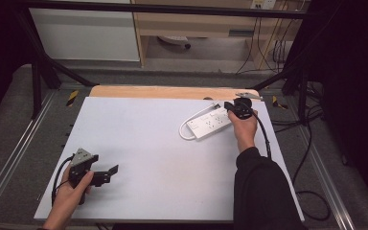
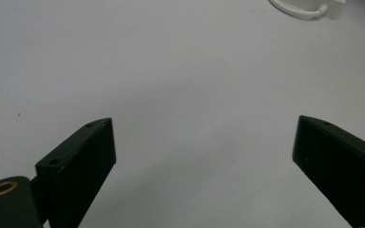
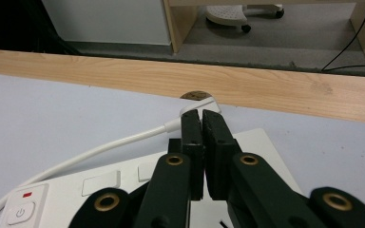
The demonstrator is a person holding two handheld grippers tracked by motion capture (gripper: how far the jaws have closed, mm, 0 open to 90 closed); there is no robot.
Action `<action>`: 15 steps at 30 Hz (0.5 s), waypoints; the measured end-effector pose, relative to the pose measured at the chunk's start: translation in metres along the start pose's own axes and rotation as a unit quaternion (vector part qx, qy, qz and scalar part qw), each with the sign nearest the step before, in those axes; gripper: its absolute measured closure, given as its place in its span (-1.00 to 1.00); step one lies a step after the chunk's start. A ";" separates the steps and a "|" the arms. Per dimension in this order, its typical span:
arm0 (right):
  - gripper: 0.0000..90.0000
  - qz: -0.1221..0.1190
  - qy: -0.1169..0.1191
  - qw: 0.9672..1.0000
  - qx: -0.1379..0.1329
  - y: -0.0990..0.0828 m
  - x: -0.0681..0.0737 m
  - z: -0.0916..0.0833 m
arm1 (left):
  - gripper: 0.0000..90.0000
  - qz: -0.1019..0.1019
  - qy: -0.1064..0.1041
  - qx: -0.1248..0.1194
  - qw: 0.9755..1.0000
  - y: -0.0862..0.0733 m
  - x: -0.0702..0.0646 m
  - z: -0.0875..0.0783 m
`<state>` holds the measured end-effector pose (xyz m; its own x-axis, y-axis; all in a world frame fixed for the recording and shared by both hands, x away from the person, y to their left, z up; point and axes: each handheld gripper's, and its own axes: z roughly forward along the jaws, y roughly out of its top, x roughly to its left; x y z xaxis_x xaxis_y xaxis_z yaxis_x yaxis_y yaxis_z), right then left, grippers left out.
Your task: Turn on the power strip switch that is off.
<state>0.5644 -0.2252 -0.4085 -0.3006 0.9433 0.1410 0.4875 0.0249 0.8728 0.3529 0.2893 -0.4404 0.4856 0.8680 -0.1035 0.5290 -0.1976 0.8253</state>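
Observation:
A white power strip [image 1: 207, 122] lies at the far right of the white table top [image 1: 148, 158], its white cable [image 1: 186, 130] looped at its near-left end. My right gripper [image 1: 227, 106] hovers over the strip's far end, held by a hand in a black sleeve. In the right gripper view its jaws are pressed together above the strip [image 3: 266, 154], with nothing visible between them, and the cable [image 3: 100, 149] runs past a power button [image 3: 21, 211]. My left gripper [image 1: 111, 172] rests low at the front left, open, with bare table between its fingertips [image 2: 100, 130].
A wooden strip [image 1: 172, 92] borders the table's far edge, with a small round hole [image 3: 195, 95] by the cable's end. Black frame bars [image 1: 38, 81] and loose floor cables [image 1: 311, 191] flank the table. A corner of the power strip's cable [image 2: 299, 10] shows far ahead of the left gripper.

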 end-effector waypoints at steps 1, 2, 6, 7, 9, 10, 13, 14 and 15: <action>0.99 0.000 0.001 1.000 0.000 0.000 0.001 0.001 | -0.84 -0.001 0.000 0.000 1.000 0.000 0.000 0.000; 0.99 -0.001 0.001 1.000 0.000 -0.001 0.001 0.001 | -0.84 -0.001 0.000 -0.001 1.000 0.000 0.000 0.000; 1.00 0.000 0.004 1.000 0.000 -0.002 0.002 0.003 | -0.84 -0.001 -0.001 0.000 1.000 0.000 0.000 0.000; 1.00 0.001 0.005 1.000 0.001 -0.002 0.003 0.003 | -0.84 -0.001 -0.001 0.000 1.000 0.000 0.000 0.000; 1.00 0.001 0.005 1.000 0.001 -0.003 0.003 0.004 | -0.84 0.000 -0.001 0.000 1.000 0.000 0.000 0.000; 1.00 0.001 0.004 1.000 0.001 -0.003 0.003 0.005 | -0.84 -0.001 0.000 0.000 1.000 0.000 0.000 0.000; 1.00 -0.001 0.003 1.000 0.002 -0.004 0.003 0.006 | -0.84 -0.001 0.000 0.000 1.000 0.000 0.000 0.000; 1.00 -0.002 0.002 1.000 0.002 -0.004 0.002 0.006 | -0.84 -0.001 0.000 0.000 1.000 0.000 0.000 0.000; 1.00 -0.003 0.002 1.000 0.001 -0.004 0.003 0.006 | -0.84 -0.001 0.000 0.000 1.000 0.000 0.000 0.000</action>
<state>0.5666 -0.2206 -0.4149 -0.3071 0.9416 0.1380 0.4878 0.0313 0.8724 0.3529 0.2896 -0.4403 0.4849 0.8682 -0.1055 0.5299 -0.1956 0.8252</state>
